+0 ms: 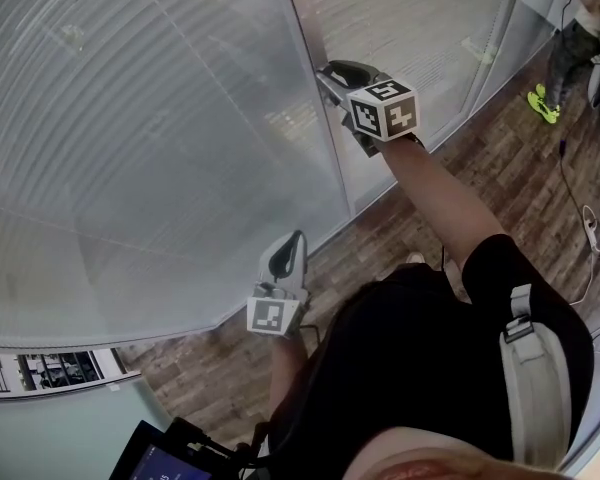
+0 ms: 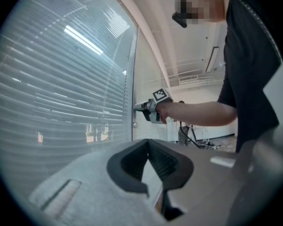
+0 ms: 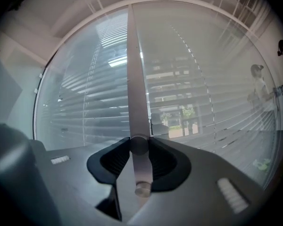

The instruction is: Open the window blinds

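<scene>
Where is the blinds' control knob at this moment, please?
The knob sits centre-low in the right gripper view, on the vertical frame post between the two blinded panes, clamped by the right gripper.

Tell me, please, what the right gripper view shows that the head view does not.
Only the right gripper view: the right gripper has its jaws closed on a round knob on the metal post, and greenery outside shows between the slats. Only the head view: the left gripper, lower down, the wooden floor, and a bystander's bright green shoes. Both: the right gripper at the metal post, and the blinds behind glass.
</scene>
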`<action>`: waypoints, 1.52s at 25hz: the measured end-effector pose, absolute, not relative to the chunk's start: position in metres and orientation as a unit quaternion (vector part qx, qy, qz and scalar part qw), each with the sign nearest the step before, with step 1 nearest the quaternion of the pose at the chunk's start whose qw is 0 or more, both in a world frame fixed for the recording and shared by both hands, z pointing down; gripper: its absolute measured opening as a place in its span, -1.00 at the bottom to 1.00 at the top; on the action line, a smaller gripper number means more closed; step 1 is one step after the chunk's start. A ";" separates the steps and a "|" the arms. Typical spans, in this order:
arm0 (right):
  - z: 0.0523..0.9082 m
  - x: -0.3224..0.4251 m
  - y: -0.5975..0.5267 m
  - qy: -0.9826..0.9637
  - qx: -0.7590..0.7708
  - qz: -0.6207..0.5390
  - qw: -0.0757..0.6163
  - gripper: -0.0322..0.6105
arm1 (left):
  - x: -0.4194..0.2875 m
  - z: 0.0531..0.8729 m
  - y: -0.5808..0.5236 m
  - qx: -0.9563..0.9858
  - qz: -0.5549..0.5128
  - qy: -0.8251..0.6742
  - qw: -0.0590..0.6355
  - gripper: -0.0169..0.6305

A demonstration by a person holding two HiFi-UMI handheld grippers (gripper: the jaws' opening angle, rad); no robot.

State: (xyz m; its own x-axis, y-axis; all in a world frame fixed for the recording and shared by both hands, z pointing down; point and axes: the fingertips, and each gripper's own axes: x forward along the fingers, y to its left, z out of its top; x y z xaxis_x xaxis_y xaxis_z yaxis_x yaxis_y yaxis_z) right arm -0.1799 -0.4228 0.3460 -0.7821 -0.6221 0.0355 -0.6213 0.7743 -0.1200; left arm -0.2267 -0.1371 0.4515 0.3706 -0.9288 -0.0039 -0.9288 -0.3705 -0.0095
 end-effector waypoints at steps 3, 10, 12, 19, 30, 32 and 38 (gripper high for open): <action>0.346 -0.180 -0.423 0.942 -0.329 -0.057 0.001 -0.50 | -0.226 0.451 -0.137 -0.827 -0.002 0.562 0.004 -0.94; 0.347 -0.180 -0.424 0.943 -0.329 -0.058 0.003 -0.50 | -0.226 0.453 -0.138 -0.828 -0.003 0.561 0.005 -0.94; 0.347 -0.180 -0.424 0.942 -0.330 -0.060 0.003 -0.50 | -0.225 0.452 -0.139 -0.828 -0.001 0.560 0.006 -0.94; 0.346 -0.180 -0.426 0.943 -0.329 -0.054 0.001 -0.50 | -0.209 0.449 -0.147 -0.842 0.006 0.539 0.007 -0.94; 0.348 -0.179 -0.420 0.950 -0.309 0.009 -0.040 -0.29 | -0.208 0.451 -0.143 -0.840 0.012 0.542 0.006 -0.94; 0.342 -0.180 -0.417 0.944 -0.308 0.083 -0.077 -0.22 | -0.214 0.449 -0.143 -0.837 0.013 0.547 0.004 -0.94; 0.338 -0.189 -0.393 0.832 -0.274 0.414 -0.250 -0.16 | -0.223 0.457 -0.138 -0.830 0.018 0.558 -0.003 -0.94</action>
State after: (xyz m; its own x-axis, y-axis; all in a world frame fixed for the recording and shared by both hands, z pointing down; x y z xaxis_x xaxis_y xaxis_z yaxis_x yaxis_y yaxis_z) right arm -0.1887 -0.3931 0.3381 -0.7249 -0.6627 0.1881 -0.2499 0.5075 0.8247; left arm -0.2229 -0.1385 0.4573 0.3769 -0.9259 -0.0272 -0.9256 -0.3775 0.0254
